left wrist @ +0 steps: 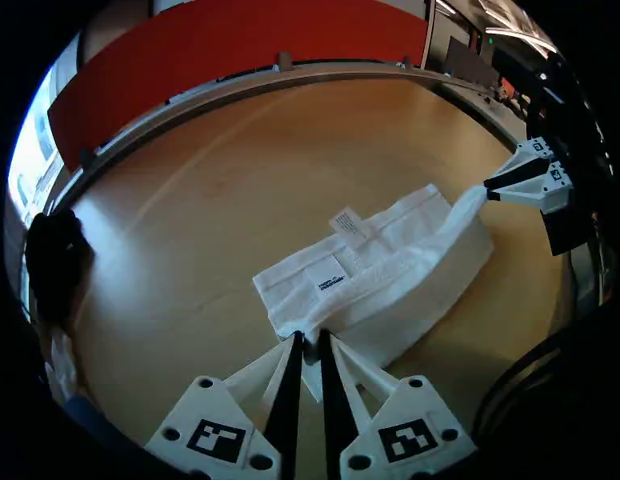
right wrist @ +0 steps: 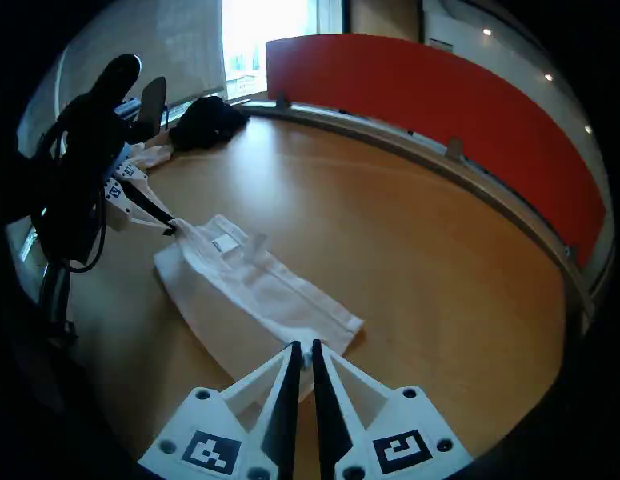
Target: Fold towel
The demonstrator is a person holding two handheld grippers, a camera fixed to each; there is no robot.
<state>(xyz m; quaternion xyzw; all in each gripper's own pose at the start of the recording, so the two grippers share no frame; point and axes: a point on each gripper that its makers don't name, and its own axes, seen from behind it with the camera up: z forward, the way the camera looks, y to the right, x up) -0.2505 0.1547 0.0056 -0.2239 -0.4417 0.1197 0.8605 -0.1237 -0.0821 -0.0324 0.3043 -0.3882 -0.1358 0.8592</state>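
Quick tally here: just one towel [left wrist: 390, 272], two grippers (left gripper [left wrist: 310, 340] and right gripper [right wrist: 304, 352]), one wooden table [left wrist: 230, 200], one red panel [left wrist: 230, 48], plus one dark bundle [right wrist: 206, 120].

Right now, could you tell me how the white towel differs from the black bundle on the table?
The towel is white; the bundle is black. The towel lies stretched out mid-table; the bundle sits heaped at the table's edge. The left gripper and right gripper each pinch an end of the towel; neither holds the bundle. Both rest on the wooden table.
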